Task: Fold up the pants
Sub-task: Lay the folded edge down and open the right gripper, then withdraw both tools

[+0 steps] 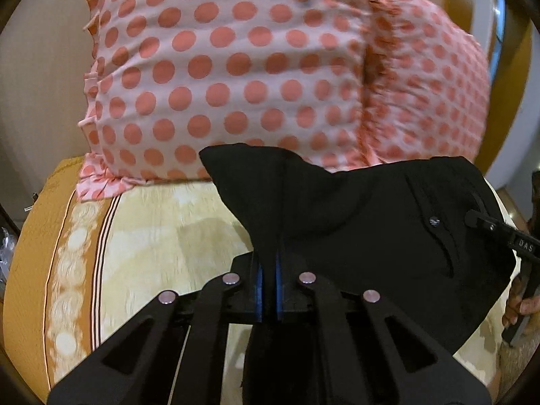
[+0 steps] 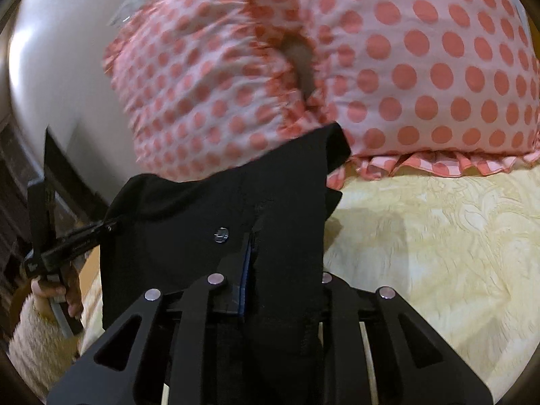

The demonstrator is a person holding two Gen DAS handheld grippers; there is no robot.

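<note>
The black pants (image 1: 354,222) hang between your two tools, lifted off the yellow patterned bedspread (image 1: 162,222) in front of the pink polka-dot pillows (image 1: 236,67). The part you hold looks like the waist end — a metal button (image 2: 221,234) and a pocket slit show on the stretched cloth.

Your left gripper (image 1: 269,253) is clenched tight on one corner of the fabric, its blue pads pressed together with cloth running up from between them. Your right gripper (image 2: 251,253) is clamped on the other corner, a thicker bunch of cloth wedged in its jaws. From each wrist view you can see the other tool gripping the far edge, with your fingers (image 1: 519,303) wrapped round its handle.

So you are in the lifting step, I'd judge: the garment is raised and spread, not yet folded. Most of it drops out of sight below the tools, so I cannot tell how the legs lie.

Next, keep both grips firm and the top edge taut, then carry it over the bedspread and lay it flat — or bring the two corners together to halve it lengthwise.
</note>
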